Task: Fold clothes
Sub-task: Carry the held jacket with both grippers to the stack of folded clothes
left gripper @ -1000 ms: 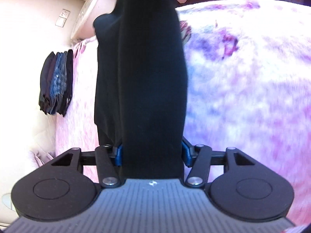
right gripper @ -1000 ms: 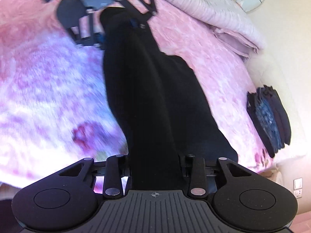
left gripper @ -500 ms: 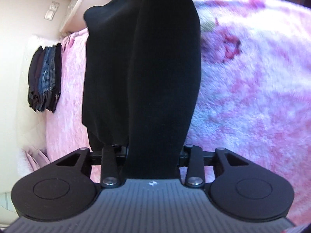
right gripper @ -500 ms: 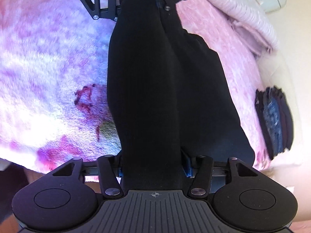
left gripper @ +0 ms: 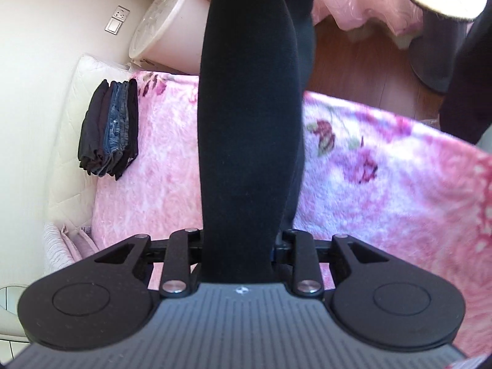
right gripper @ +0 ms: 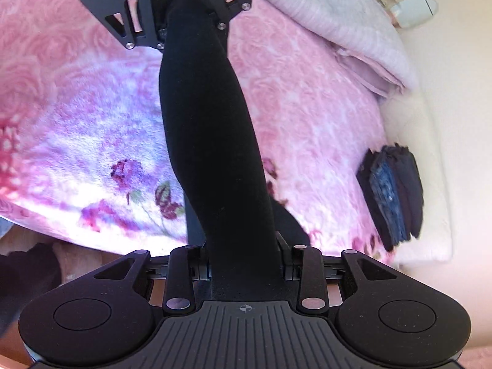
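A black garment (left gripper: pixel 249 123) is stretched in the air between my two grippers, above a pink flowered blanket (left gripper: pixel 384 190). My left gripper (left gripper: pixel 241 243) is shut on one end of it; its jaws are hidden by the cloth. My right gripper (right gripper: pixel 246 255) is shut on the other end of the garment (right gripper: pixel 212 135). In the right wrist view the left gripper (right gripper: pixel 187 15) shows at the top, facing mine. A fold of the garment hangs below the taut band.
A stack of folded dark and denim clothes (left gripper: pixel 110 129) lies by the bed's cream edge; it also shows in the right wrist view (right gripper: pixel 393 193). A lilac quilt (right gripper: pixel 338 24) lies on the bed. A pale round bin (left gripper: pixel 166 37) and wooden floor (left gripper: pixel 363 67) lie beyond the bed.
Both grippers have lifted and pulled the garment tighter; the hanging fold beside the band has shrunk. The left view has swung to show the bed's edge and floor.
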The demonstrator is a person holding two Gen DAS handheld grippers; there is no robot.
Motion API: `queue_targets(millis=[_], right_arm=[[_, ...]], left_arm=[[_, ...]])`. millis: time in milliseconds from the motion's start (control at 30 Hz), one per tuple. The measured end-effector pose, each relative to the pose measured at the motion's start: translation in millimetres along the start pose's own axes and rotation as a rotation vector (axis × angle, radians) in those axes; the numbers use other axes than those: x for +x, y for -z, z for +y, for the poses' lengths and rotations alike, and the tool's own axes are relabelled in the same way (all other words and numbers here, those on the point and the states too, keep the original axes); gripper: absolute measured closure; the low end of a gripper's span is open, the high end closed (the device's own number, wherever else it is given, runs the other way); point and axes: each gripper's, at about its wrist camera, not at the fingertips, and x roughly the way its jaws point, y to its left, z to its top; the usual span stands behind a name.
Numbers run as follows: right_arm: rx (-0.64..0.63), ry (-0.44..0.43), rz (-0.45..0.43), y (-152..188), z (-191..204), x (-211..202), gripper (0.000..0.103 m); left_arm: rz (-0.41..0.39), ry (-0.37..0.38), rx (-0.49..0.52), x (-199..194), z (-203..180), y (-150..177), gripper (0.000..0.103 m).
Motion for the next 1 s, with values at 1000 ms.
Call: queue_targets(millis=[1000], right_arm=[[-0.028,0.122,-0.228,154,-357,13,0.07]], left_arm=[[0.101,-0.234,-0.235,113,310,-222,0.079]])
